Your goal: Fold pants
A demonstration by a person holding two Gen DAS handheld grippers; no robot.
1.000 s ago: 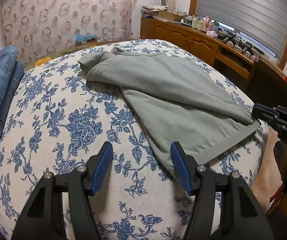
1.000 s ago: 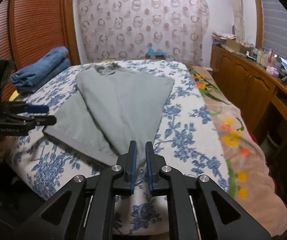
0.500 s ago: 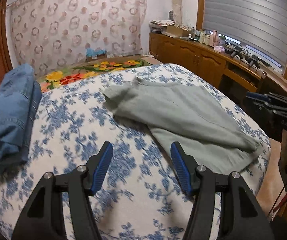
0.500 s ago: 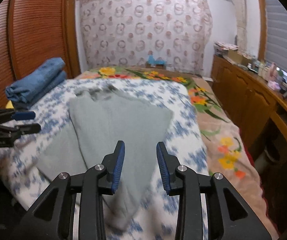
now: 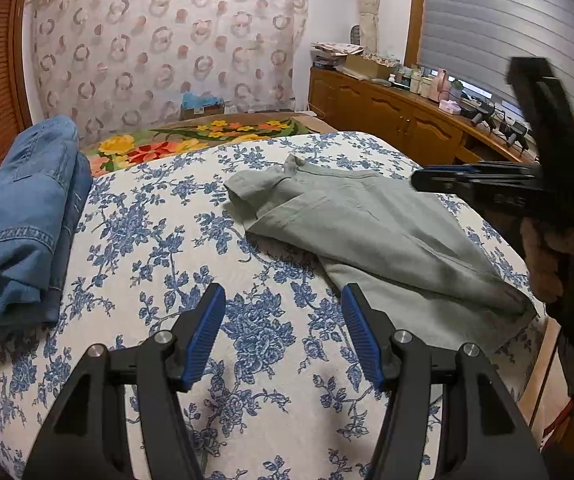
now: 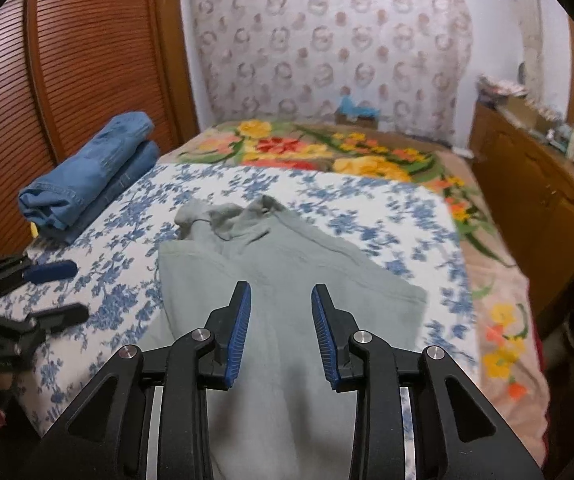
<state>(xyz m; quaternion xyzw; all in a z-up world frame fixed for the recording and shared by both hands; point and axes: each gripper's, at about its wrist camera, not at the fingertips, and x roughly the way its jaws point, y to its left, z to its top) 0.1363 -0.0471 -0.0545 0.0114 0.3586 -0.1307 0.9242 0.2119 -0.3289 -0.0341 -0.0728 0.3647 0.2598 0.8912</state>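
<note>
- The right gripper [image 6: 281, 332] hangs above the near end of the pants [image 6: 287, 304], jaws apart with nothing between them. A second ago they were almost together over the leg end; they have just been opening, and the fabric lies loose below.
- The left gripper [image 5: 283, 336] also stands apart and empty, over bare flowered bedspread [image 5: 159, 240]. Its gap looks the same as a second ago.
- In the left view the grey-green pants [image 5: 367, 232] lie from about 12 o'clock to 3 o'clock of the left gripper, on the bedspread. One leg is folded over the other, waistband at the far end, leg ends near the bed's edge.
- Earlier the pants filled much of both views; they now sit farther off and smaller, since both cameras have pulled back and up.
- In the left view the right gripper [image 5: 427, 178] shows at 2 o'clock, in the air above the pants, with a hand [image 5: 547, 256] gripping its handle. A second ago it was low at the leg hem.
- In the right view the left gripper [image 6: 59, 292] is at 9 o'clock, beside the pants, not touching them.
- Folded jeans [image 5: 23, 220] lie stacked at 10 o'clock, well apart from the pants, unmoved.
- Farther on, a bright flowered blanket [image 6: 327, 152] is now in view past the bedspread, then a patterned curtain [image 6: 327, 52].
- A wooden cabinet [image 5: 387, 120] stands at 1 o'clock.
</note>
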